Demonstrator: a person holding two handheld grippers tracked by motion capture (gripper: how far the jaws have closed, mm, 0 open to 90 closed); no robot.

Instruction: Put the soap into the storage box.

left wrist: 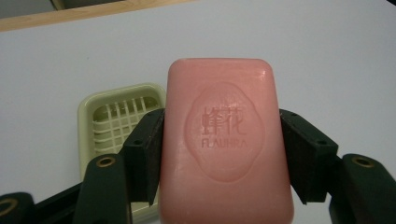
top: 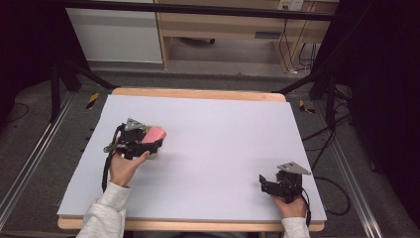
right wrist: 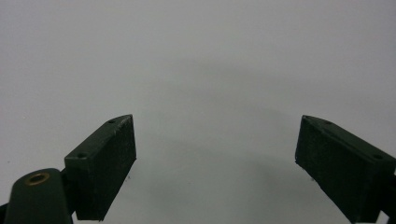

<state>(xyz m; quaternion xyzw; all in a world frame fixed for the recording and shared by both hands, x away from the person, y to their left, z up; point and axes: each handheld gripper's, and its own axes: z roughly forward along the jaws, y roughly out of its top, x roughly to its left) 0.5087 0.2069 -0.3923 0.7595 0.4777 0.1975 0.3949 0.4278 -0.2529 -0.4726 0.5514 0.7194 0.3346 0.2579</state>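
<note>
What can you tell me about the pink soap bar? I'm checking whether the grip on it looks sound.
The soap bar is a salmon-pink rounded rectangle, smooth and waxy-looking, with an oval stamp of two characters over raised lettering on its broad face. It looks whole and unworn. The left gripper is shut on its long sides, one black pad on each, holding it clear of the white table, face towards the camera. Behind and below it stands a pale green soap dish with a grid floor, empty; the bar does not touch it.

My sleeves (top: 101, 215) were light grey knit. Both grippers, left (top: 147, 141) and right (top: 264, 182), were black, each topped by a grey three-cornered plate and trailing a black cable; brass-ringed screw holes marked the jaw arms.
</note>
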